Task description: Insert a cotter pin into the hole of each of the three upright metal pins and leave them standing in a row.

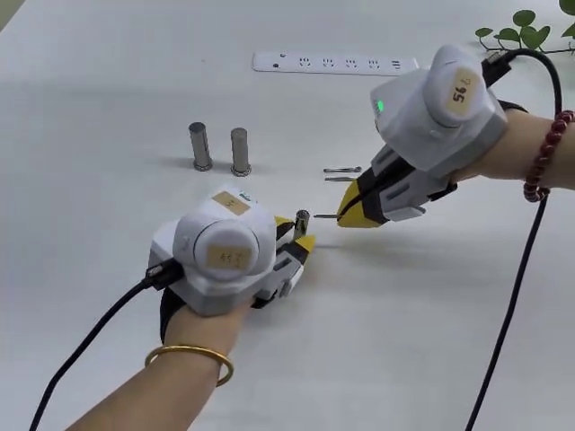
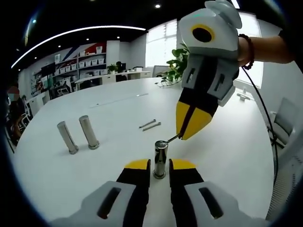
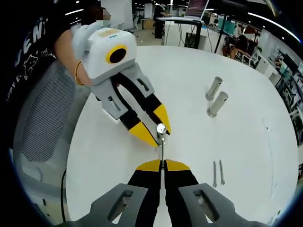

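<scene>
Presently, my left gripper (image 2: pixel 160 166) clamps the silver cylindrical metal pin (image 2: pixel 160 152); my right gripper (image 3: pixel 162 165), pinching the thin steel cotter pin (image 3: pixel 162 146), must enter its hole squarely.

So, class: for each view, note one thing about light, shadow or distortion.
Head view: soft even light, faint shadows by the free metal pins on the table. Left gripper view: fisheye bends the table edge; windows behind the right gripper are blown out. Right gripper view: a glint tops the clamped metal pin.

We've got smooth shiny metal pins (image 1: pixel 199 146), thin metal cotter pins (image 1: pixel 341 170), a matt white table (image 1: pixel 108 90), and a plastic-shelled left gripper (image 1: pixel 298 233) and right gripper (image 1: pixel 346 218).
</scene>
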Action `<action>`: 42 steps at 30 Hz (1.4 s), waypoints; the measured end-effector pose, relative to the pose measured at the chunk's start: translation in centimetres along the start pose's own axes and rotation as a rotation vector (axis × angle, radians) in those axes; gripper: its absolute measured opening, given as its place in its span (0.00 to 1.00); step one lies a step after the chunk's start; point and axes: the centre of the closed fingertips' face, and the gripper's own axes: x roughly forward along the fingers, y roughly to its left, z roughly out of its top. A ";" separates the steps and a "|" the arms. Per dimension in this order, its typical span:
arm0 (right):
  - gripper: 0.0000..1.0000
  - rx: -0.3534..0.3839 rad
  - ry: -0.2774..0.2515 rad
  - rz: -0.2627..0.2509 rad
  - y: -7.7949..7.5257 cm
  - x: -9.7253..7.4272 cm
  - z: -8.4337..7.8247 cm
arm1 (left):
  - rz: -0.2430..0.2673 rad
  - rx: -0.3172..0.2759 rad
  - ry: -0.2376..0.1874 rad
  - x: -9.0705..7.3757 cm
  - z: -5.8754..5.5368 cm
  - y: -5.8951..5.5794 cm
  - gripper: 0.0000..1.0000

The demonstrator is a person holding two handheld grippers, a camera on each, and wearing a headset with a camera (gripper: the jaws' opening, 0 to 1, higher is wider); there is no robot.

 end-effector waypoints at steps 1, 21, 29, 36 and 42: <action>0.00 -0.005 -0.001 -0.001 -0.1 0.0 0.1 | -0.002 -0.005 0.000 0.0 0.0 0.0 0.12; 0.00 -0.044 -0.004 0.007 0.0 0.2 0.8 | -0.023 0.047 -0.002 0.2 0.1 -0.1 0.06; 0.00 -0.073 0.005 -0.001 -0.2 0.3 0.9 | -0.037 0.054 -0.005 0.2 0.0 -0.1 0.06; 0.00 -0.081 0.007 -0.002 -0.2 0.2 0.9 | -0.042 0.057 -0.004 0.2 0.0 -0.1 0.05; 0.00 -0.082 0.000 -0.005 -0.2 0.0 1.1 | -0.047 0.060 -0.003 0.2 0.0 -0.1 0.05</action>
